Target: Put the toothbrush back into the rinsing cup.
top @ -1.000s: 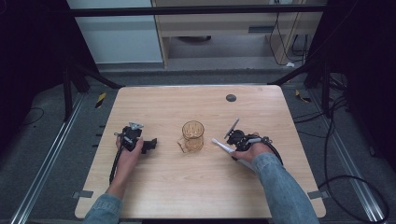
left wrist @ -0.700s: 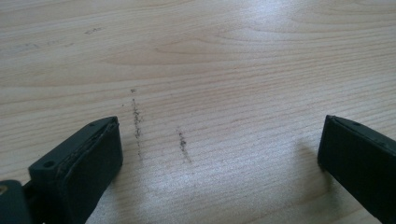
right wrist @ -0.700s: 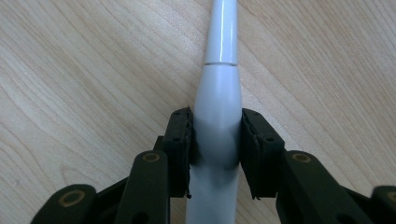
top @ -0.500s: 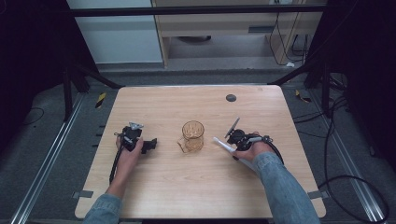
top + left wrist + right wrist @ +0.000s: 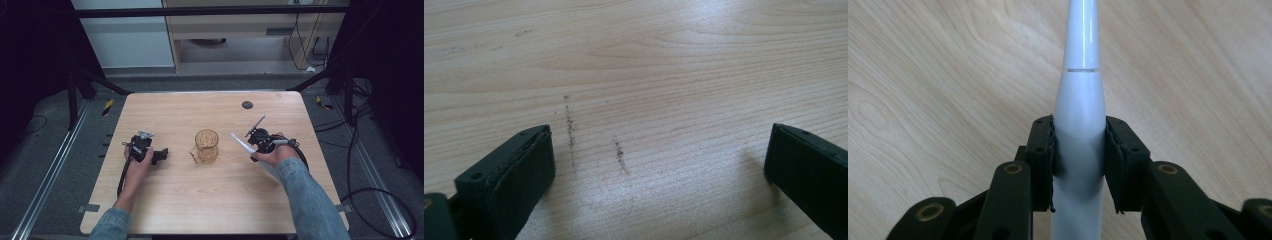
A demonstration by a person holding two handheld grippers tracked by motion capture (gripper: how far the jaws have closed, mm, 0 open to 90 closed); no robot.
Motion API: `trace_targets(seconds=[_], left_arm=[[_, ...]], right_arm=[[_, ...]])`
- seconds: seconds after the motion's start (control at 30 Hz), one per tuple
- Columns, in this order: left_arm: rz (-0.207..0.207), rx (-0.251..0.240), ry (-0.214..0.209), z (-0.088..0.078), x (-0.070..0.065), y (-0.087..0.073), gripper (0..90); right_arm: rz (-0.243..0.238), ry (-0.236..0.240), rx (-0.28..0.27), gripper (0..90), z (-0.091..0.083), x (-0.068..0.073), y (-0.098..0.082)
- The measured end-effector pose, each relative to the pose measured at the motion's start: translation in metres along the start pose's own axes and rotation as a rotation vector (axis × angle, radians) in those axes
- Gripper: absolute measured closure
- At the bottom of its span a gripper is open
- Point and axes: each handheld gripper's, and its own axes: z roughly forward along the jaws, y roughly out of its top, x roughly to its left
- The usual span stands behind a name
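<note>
Forearms (image 5: 305,195) low, flanking amber cup (image 5: 206,145).

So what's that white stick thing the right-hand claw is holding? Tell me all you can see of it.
The white stick is slim, smooth and glossy, like plastic. It has a thicker pale grey-white body that narrows, past a thin seam, into a slender white neck; its far tip is cut off in the right gripper view. The right claw clamps its thick part, a black pad pressing on each side. From above, it points toward the amber glass mug, stopping short of it.
</note>
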Motion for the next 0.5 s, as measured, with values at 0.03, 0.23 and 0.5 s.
trace_targets(seconds=[0.03,0.23,0.5], left_arm=[[0.0,0.0,0.0,0.0,0.0,0.0,0.0],[-0.002,-0.001,0.0,0.0,0.0,0.0,0.0],[-0.003,-0.001,-0.001,0.0,0.0,0.0,0.0]], right_arm=[[0.011,-0.003,-0.009,66.9,-0.003,0.0,0.001],[0.046,-0.029,-0.071,66.9,-0.014,-0.006,0.006],[0.095,-0.049,-0.19,66.9,-0.02,-0.012,0.012]])
